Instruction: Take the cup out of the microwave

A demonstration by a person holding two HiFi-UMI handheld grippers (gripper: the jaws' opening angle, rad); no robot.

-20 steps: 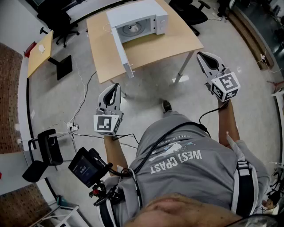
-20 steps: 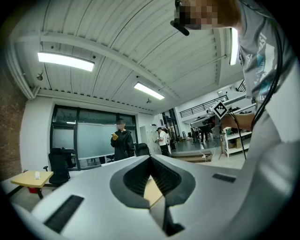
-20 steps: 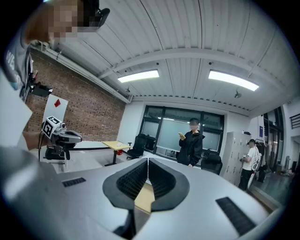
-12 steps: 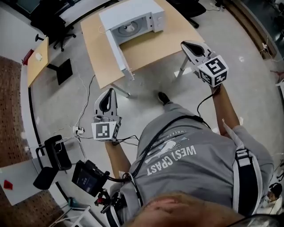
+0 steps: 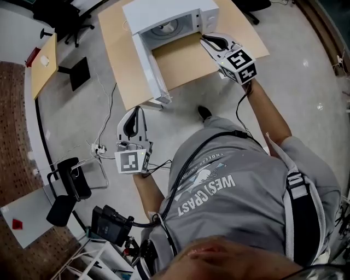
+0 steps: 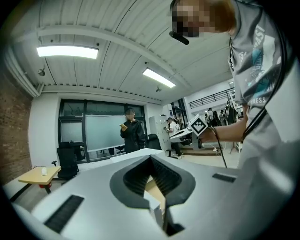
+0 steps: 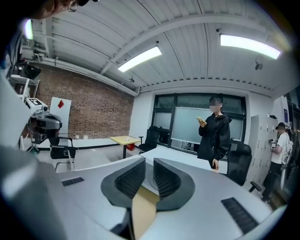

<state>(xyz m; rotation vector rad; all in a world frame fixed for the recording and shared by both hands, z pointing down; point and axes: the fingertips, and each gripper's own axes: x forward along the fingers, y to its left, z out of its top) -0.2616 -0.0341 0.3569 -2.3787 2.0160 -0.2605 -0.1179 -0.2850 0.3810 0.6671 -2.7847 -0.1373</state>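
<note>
The white microwave [image 5: 164, 8] stands on the wooden table [image 5: 180, 60] with its door [image 5: 147, 60] swung wide open toward me. Inside the cavity I see a pale round shape [image 5: 167, 26]; I cannot tell whether it is the cup. My right gripper [image 5: 206, 38] is over the table just right of the opening, jaws shut and empty. In the right gripper view [image 7: 149, 171] only a strip of tan table shows below the pads. My left gripper [image 5: 136, 109] hangs over the floor short of the table, shut and empty, as the left gripper view [image 6: 151, 161] also shows.
A small desk [image 5: 44, 60] stands at the left and a black office chair [image 5: 65, 188] at the lower left. Cables [image 5: 104, 136] trail over the floor near the table leg. A person in black [image 7: 213, 136] stands beyond the table.
My right gripper has swung up and left from beside the table to just in front of the microwave opening. The table has drawn closer. The left gripper has stayed low over the floor.
</note>
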